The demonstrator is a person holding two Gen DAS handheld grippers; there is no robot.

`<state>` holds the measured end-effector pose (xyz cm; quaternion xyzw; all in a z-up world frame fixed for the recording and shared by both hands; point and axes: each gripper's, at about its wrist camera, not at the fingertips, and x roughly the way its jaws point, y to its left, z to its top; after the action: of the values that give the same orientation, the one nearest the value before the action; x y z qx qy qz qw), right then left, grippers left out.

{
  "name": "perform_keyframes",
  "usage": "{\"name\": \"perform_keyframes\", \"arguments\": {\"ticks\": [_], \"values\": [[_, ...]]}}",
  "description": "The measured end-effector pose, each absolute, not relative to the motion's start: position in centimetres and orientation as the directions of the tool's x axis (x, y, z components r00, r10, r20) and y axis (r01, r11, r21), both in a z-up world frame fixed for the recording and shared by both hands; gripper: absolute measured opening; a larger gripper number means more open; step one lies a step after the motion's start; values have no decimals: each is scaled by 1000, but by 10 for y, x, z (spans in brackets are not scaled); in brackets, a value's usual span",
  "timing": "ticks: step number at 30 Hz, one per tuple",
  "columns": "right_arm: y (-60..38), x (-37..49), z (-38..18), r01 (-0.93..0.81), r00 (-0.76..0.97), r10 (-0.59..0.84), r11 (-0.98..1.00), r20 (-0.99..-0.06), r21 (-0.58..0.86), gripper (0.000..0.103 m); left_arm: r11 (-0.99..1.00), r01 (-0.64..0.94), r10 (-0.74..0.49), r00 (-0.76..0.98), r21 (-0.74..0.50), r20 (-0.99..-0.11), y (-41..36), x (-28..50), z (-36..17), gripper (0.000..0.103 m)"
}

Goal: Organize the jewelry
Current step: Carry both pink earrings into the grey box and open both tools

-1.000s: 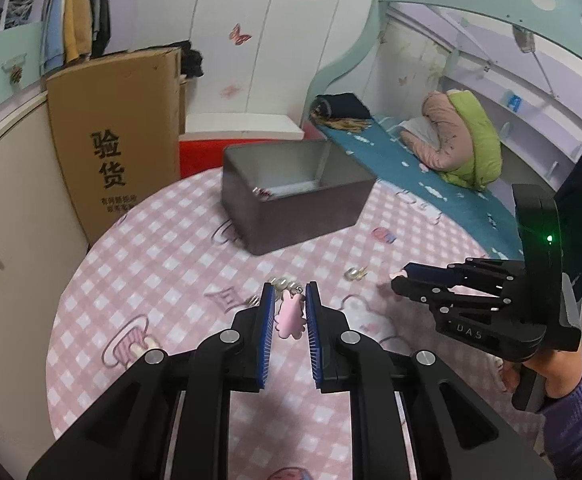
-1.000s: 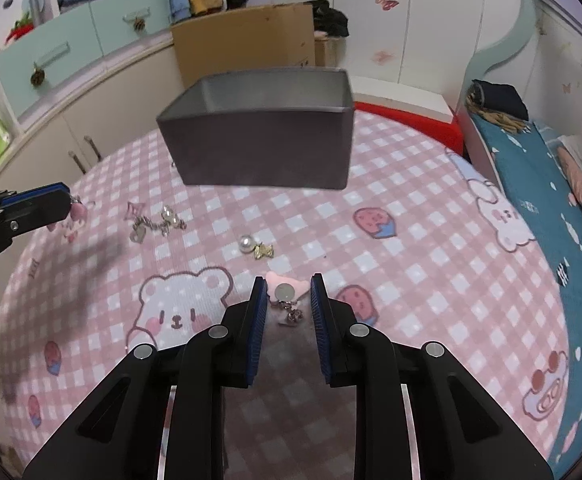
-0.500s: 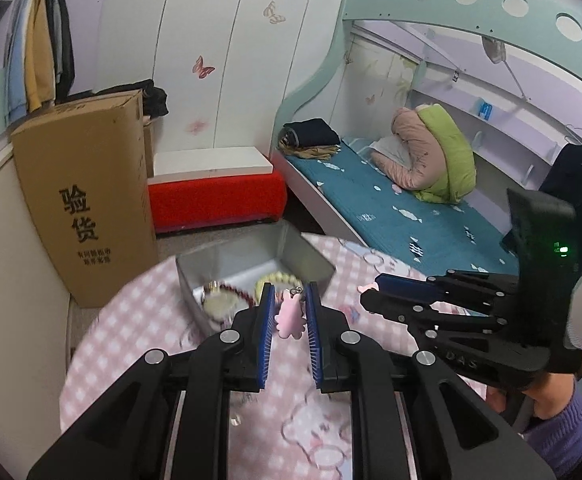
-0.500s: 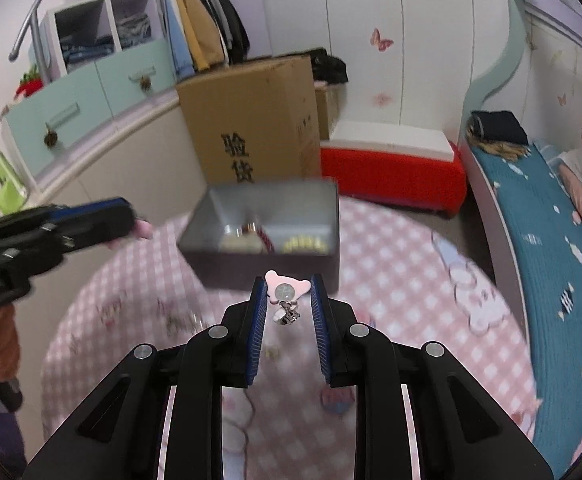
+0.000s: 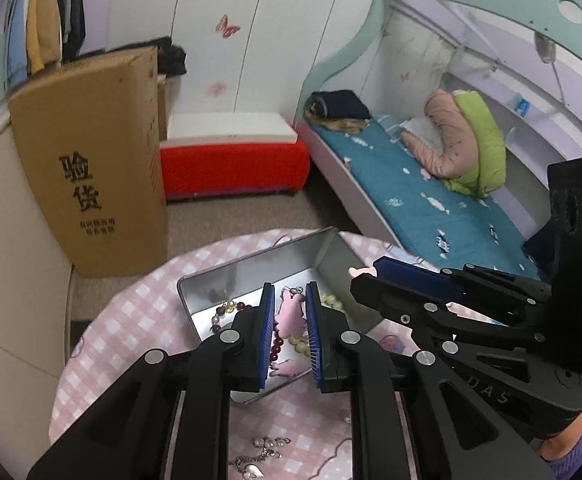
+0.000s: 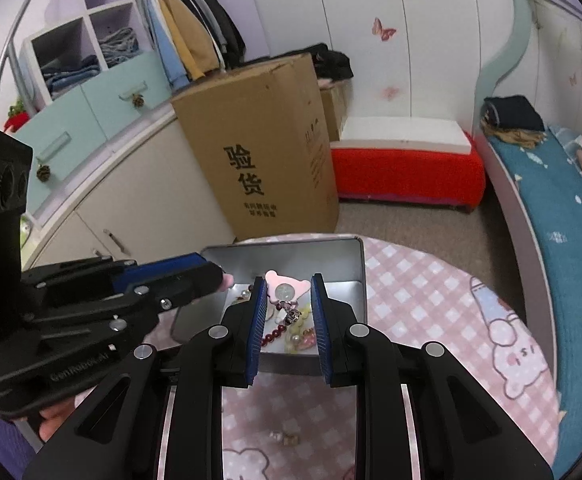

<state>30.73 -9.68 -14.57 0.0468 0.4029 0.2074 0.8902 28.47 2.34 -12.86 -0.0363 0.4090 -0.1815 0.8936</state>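
Left gripper (image 5: 287,307) above metal tin (image 5: 227,280), jaws pinching pink charm (image 5: 291,312). Right gripper (image 6: 289,297) also above tin (image 6: 355,264), jaws pinching pink bear charm (image 6: 287,290) with small pendant dangling below it. Tin sits on pink checked counter (image 6: 431,292), holds bead bracelets (image 5: 227,312). Loose silver chain (image 5: 263,450) on counter, on near side of tin. Cardboard box (image 6: 259,148) on floor beyond tin.
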Motion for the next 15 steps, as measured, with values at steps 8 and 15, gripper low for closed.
{"name": "perform_keyframes", "arguments": {"ticks": [8,15], "values": [[-92,318,-165,-328,560,404,910,-723,255,23,941,277,-326,571,-196,-754,23,294,-151,14],[-90,320,-173,-323,549,402,911,-732,257,23,945,276,-308,575,-175,-758,22,293,-155,15]]}}
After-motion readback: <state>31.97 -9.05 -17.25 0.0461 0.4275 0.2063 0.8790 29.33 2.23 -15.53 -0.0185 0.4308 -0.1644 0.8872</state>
